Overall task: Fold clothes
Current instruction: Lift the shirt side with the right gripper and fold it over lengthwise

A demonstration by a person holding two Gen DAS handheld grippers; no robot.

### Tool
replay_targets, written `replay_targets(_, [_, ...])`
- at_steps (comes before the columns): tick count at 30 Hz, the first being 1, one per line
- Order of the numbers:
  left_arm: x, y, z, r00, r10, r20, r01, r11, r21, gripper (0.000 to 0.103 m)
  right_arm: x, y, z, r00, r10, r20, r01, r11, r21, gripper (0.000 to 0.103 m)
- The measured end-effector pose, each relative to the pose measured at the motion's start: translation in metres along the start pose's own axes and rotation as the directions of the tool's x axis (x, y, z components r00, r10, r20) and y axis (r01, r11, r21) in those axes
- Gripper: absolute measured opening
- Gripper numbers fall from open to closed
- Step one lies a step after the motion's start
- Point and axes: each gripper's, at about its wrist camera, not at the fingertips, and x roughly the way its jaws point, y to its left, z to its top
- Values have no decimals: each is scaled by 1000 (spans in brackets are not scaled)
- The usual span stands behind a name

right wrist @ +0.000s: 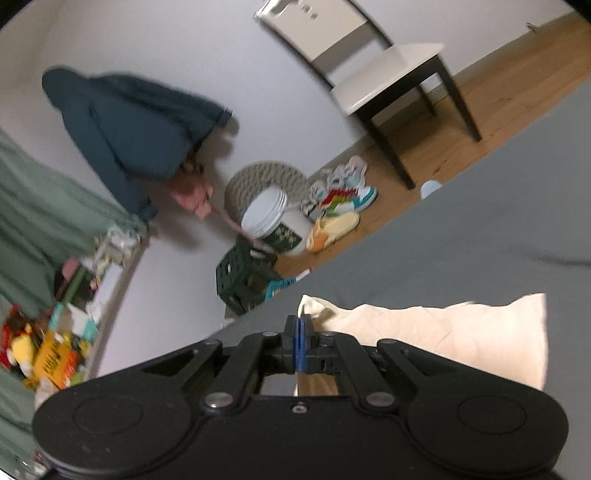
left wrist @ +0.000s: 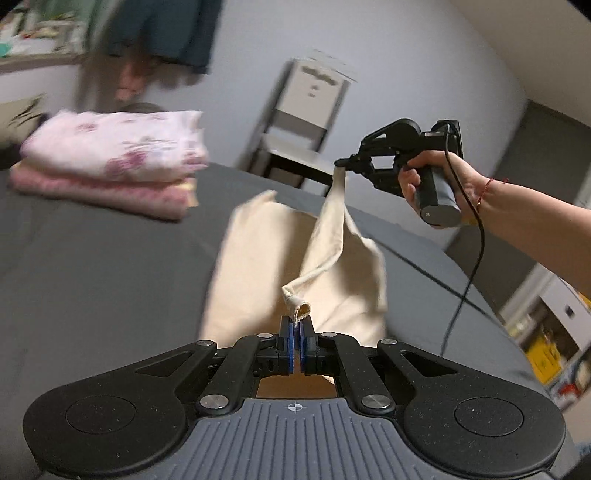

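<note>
In the left wrist view, the left gripper [left wrist: 297, 326] had its blue pads [left wrist: 291, 343] pressed together on a rolled hem corner of the cream garment [left wrist: 255, 258], which lay spread on the dark grey bed [left wrist: 92, 258]. From that pinched corner a band of cloth rose up and to the right to the right gripper [left wrist: 341, 164], held in a hand [left wrist: 436, 177] with a red string bracelet [left wrist: 485, 190] at the wrist; its fingers were closed on the upper corner, so that edge of the garment hung lifted between the two tools while the rest rested flat on the bed. A black cable [left wrist: 469, 280] drooped from the right tool. At far left on the bed sat a stack of folded pink floral linens [left wrist: 114, 158]. Beyond the bed stood a white chair [left wrist: 306, 122] against the pale wall, and a dark blue garment [left wrist: 166, 33] hung at upper left, blurred.

In the right wrist view, the right gripper [right wrist: 300, 325] showed its blue pads [right wrist: 302, 354] shut tight, with cream cloth pinched at them and the cream garment [right wrist: 443, 332] spreading to the right over the grey bed [right wrist: 480, 240]. On the wooden floor [right wrist: 498, 92] beyond were the chair [right wrist: 388, 70], a pile of colourful shoes [right wrist: 340, 199], a white tub [right wrist: 277, 225], a woven basket [right wrist: 266, 181] and a dark green crate [right wrist: 243, 277]. A dark blue jacket [right wrist: 129, 129] hung on the wall at left.
</note>
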Motion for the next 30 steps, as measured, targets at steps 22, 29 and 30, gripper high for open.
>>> replay_targets(22, [24,51,-14,984,37,-172,-86,954,-287,3,123,49,-44,969,-204,-137,187,974,-127,2])
replay_targets(29, [22,51,-16,986,19,-167,-74,942,-328,3,100,56,-45,975,-157,-157,135,981,-141,25])
replay_targets(30, [22,51,-16,986,20,-167,-74,943,-325,3,90,57,-43,978,-142,-156,118,981,-157,26])
